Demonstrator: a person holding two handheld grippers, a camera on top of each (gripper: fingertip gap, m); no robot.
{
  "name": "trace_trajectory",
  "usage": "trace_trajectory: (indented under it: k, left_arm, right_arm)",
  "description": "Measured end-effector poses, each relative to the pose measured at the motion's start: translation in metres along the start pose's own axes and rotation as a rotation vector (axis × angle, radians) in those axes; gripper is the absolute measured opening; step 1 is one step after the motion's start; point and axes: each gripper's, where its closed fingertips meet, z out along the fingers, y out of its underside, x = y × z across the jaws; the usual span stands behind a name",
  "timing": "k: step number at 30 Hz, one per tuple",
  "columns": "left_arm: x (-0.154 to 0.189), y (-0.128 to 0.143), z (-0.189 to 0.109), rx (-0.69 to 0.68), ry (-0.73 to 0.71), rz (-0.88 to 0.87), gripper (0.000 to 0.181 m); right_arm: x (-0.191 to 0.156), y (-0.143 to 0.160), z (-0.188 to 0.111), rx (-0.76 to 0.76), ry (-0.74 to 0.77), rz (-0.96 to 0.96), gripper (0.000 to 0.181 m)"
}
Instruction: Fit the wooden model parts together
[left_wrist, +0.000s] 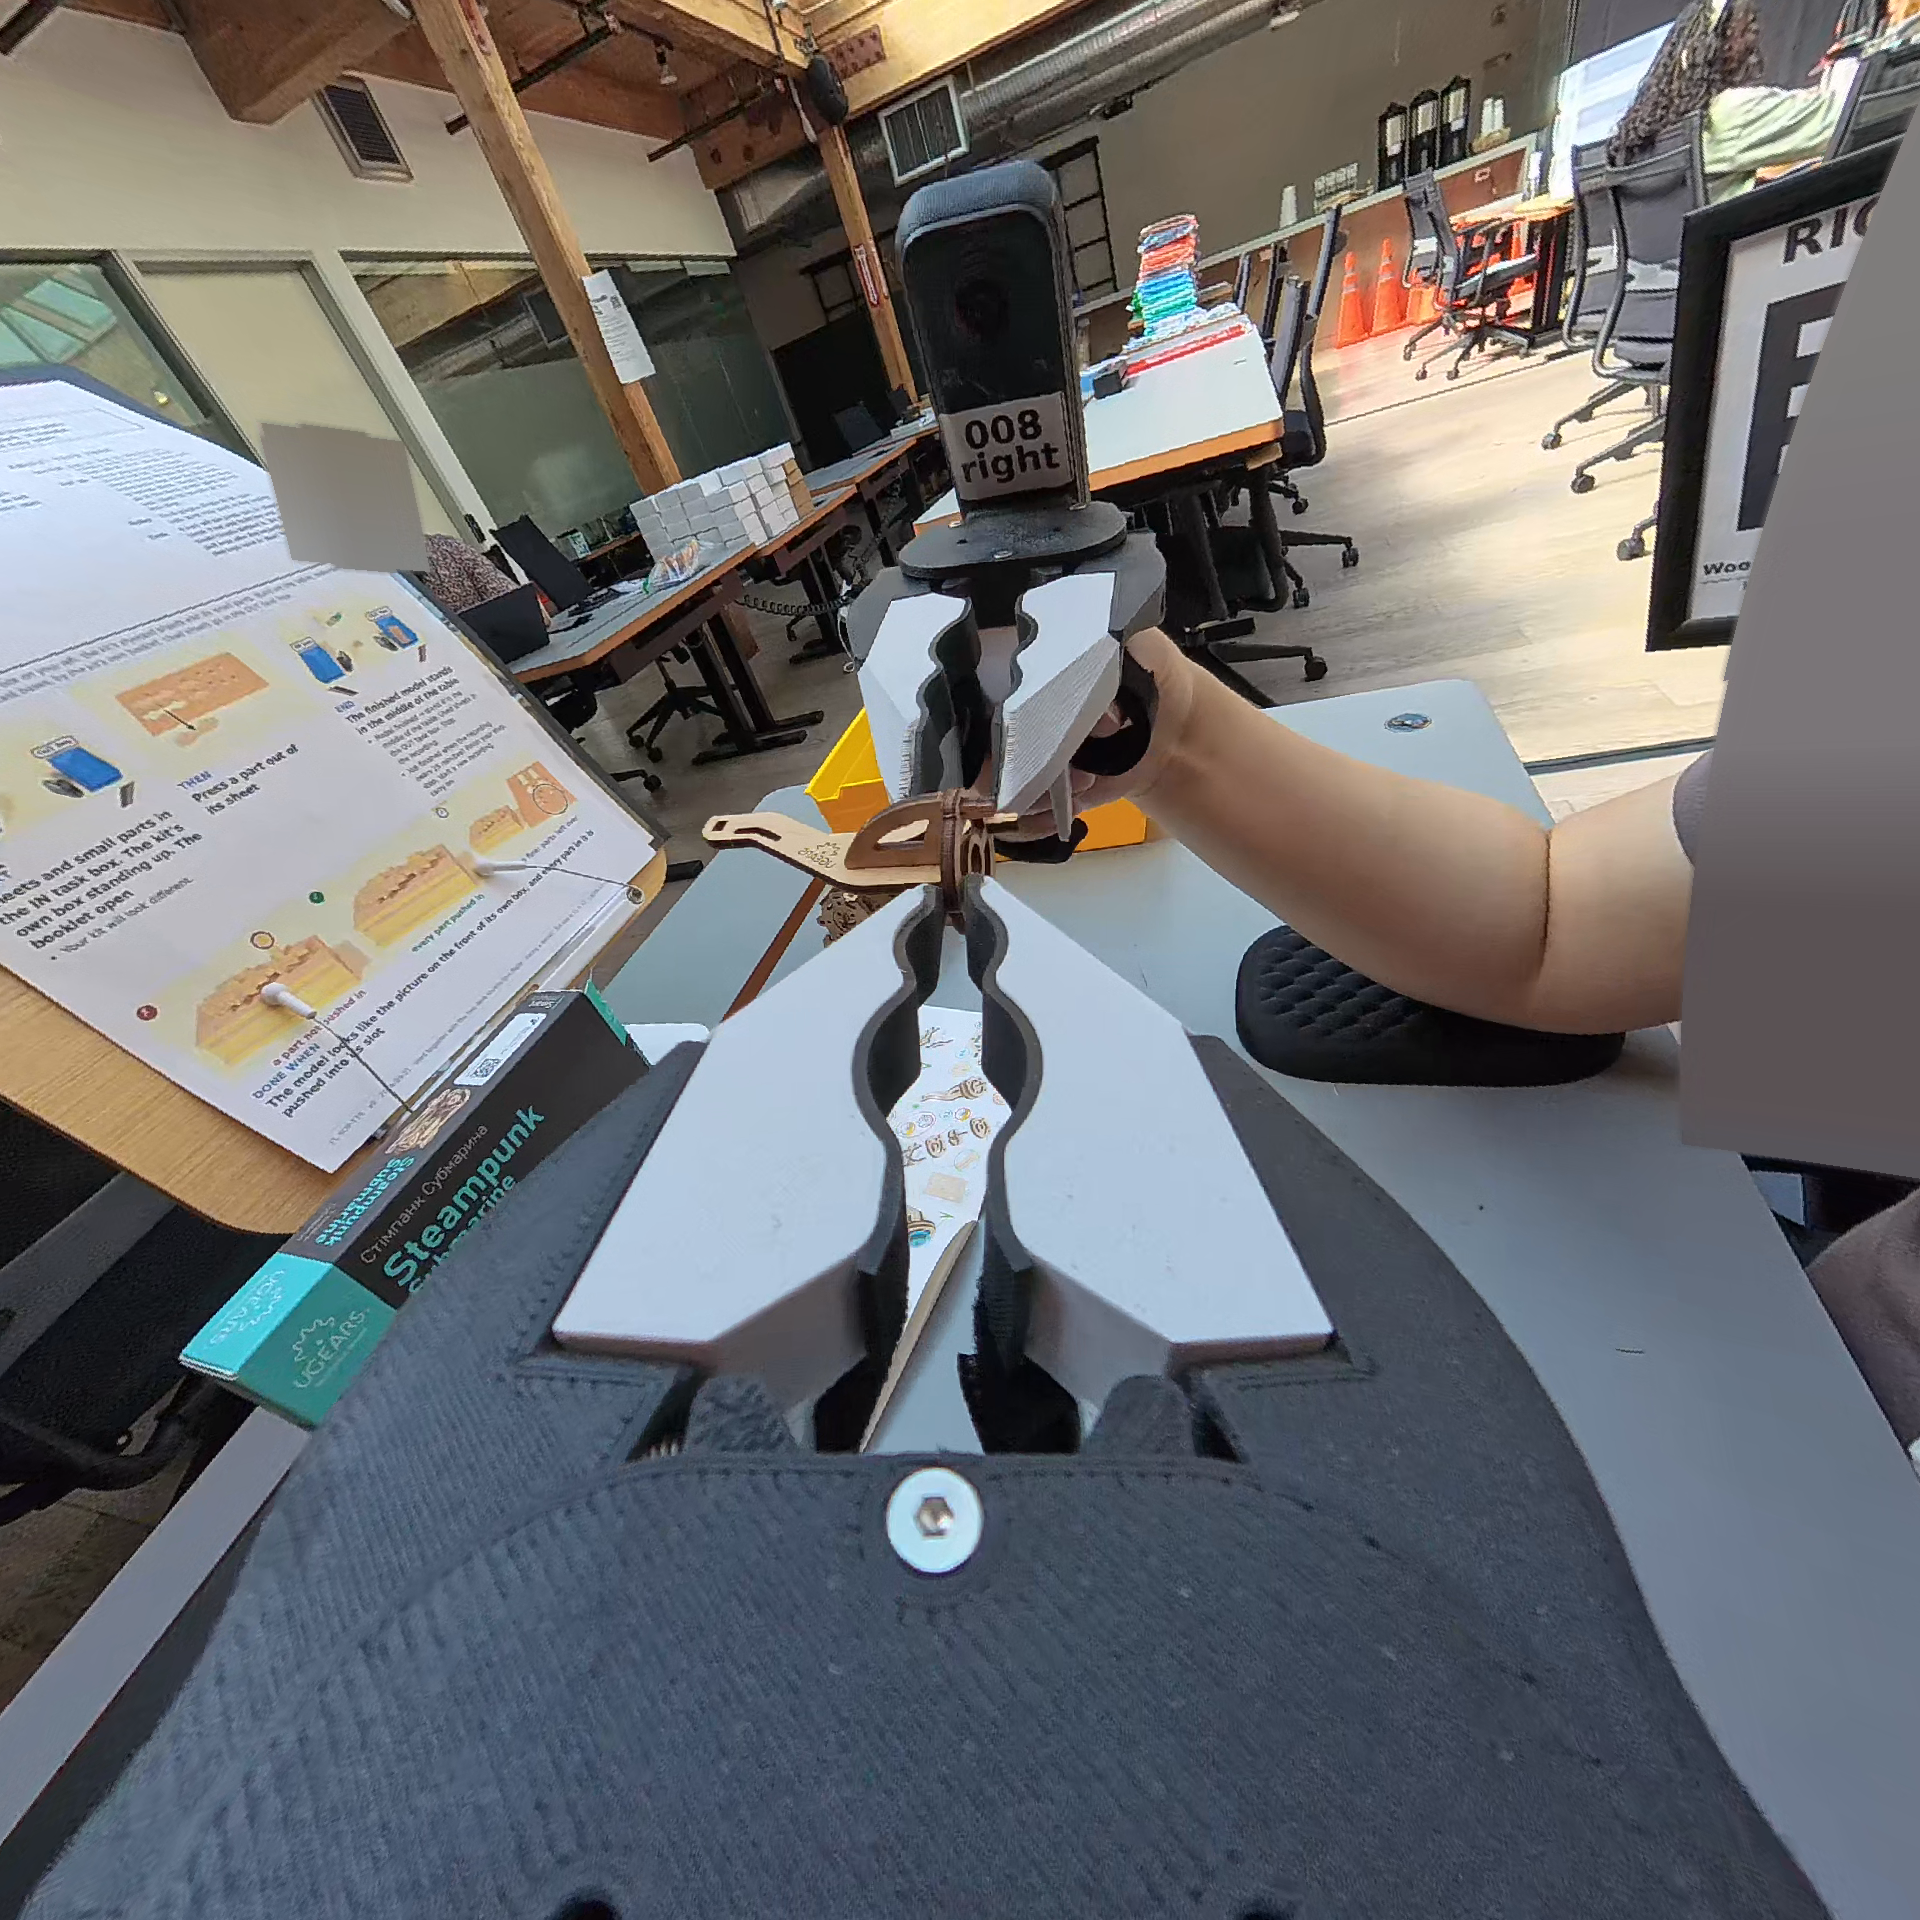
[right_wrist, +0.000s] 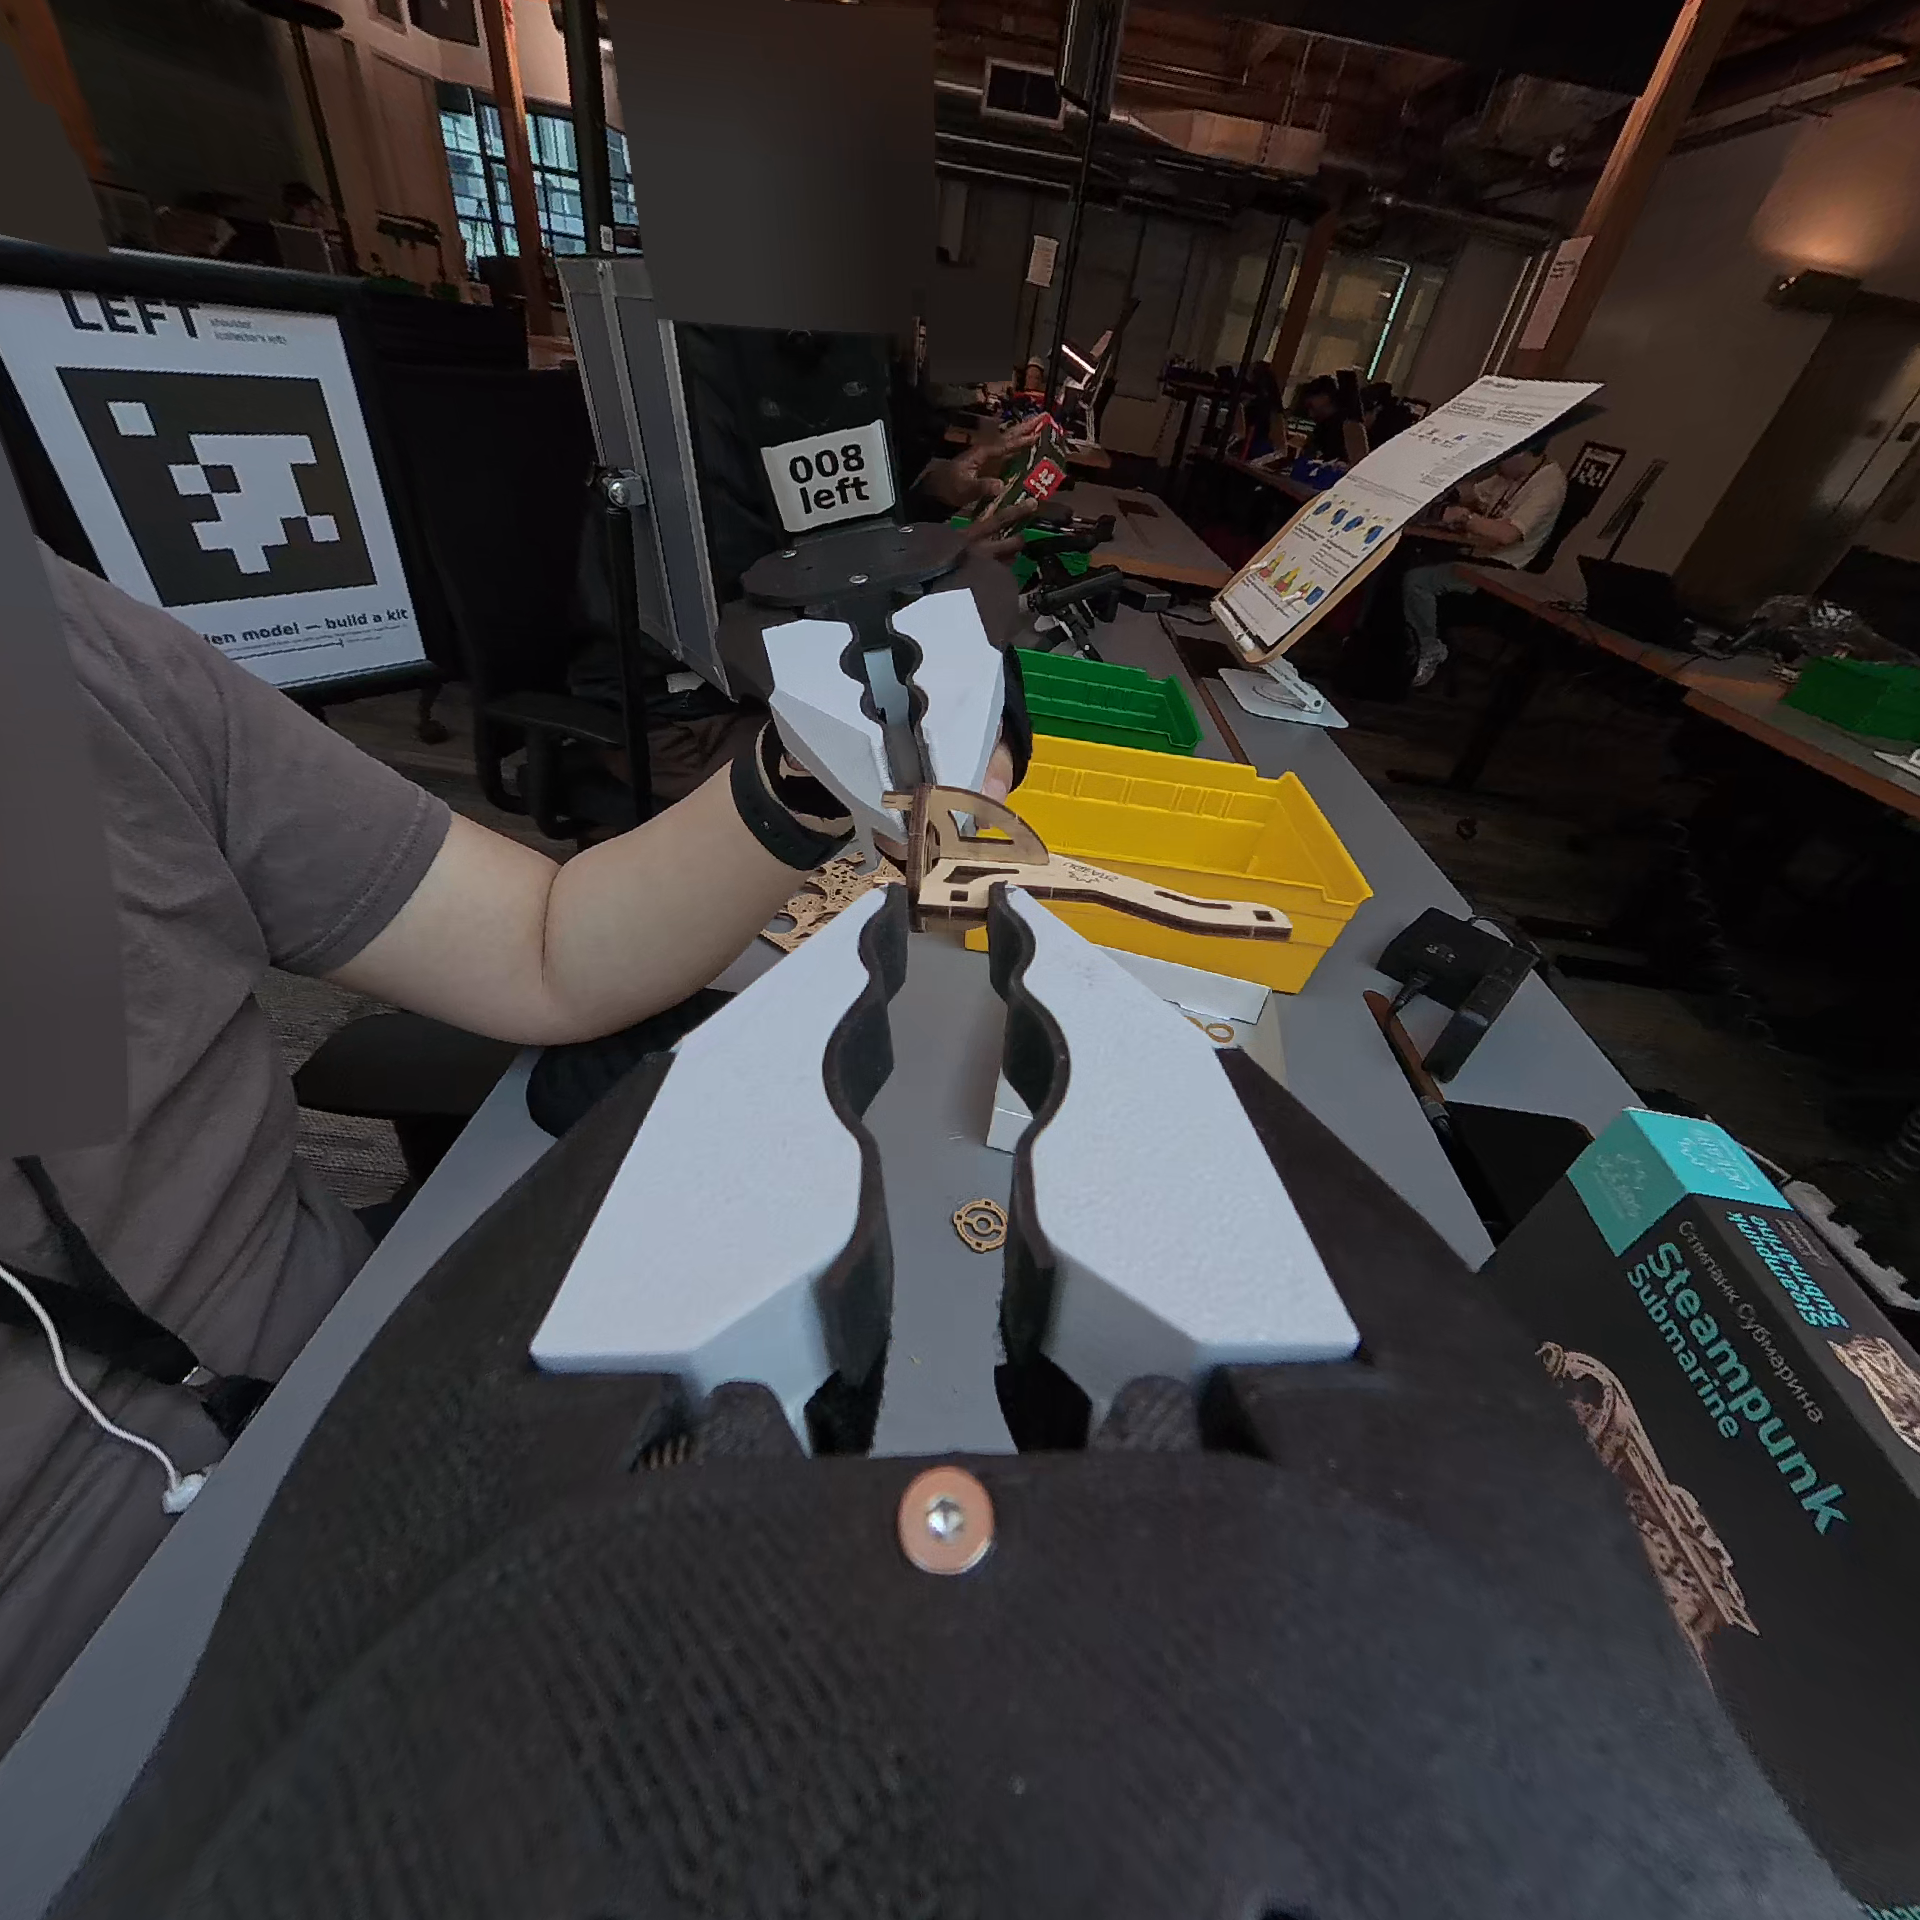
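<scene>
A wooden model assembly is held in the air between the two grippers. It is a long flat arm (left_wrist: 769, 831) (right_wrist: 1122, 902) slotted into a thin round disc (left_wrist: 951, 847) (right_wrist: 916, 842). My left gripper (left_wrist: 951, 902) is shut on the disc's edge; it also shows in the right wrist view (right_wrist: 914, 781). My right gripper (right_wrist: 945, 902) is shut across the arm's slotted end, with its fingers partly apart. It faces me in the left wrist view (left_wrist: 971, 795). A small round wooden part (right_wrist: 980, 1226) lies on the grey table (left_wrist: 1455, 1299).
A black and teal kit box (left_wrist: 416, 1195) (right_wrist: 1714, 1351) lies near. An instruction sheet on a stand (left_wrist: 260, 779) (right_wrist: 1382, 499), a yellow bin (right_wrist: 1174, 831), a green bin (right_wrist: 1101, 696), a punched wooden sheet (right_wrist: 821, 894), an open booklet (left_wrist: 951, 1112), a black arm pad (left_wrist: 1392, 1008) and a black device (right_wrist: 1455, 966) are around. The grippers are tip to tip, or close to it.
</scene>
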Motion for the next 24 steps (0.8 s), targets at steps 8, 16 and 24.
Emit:
trace_trajectory:
  k: [8,16,24]
  left_arm:
    - [-0.004,-0.007,0.0,0.057,0.013,-0.056,0.002]
    - [-0.008,0.001,0.008,0.017,-0.01,-0.092,0.003]
    - [-0.014,-0.006,0.005,0.081,0.034,-0.234,0.001]
  right_arm:
    - [0.004,-0.004,0.0,0.073,-0.044,0.11,0.014]
    - [0.01,-0.004,-0.003,0.079,-0.029,0.142,0.014]
    - [0.015,-0.013,-0.002,0.156,0.004,0.112,0.014]
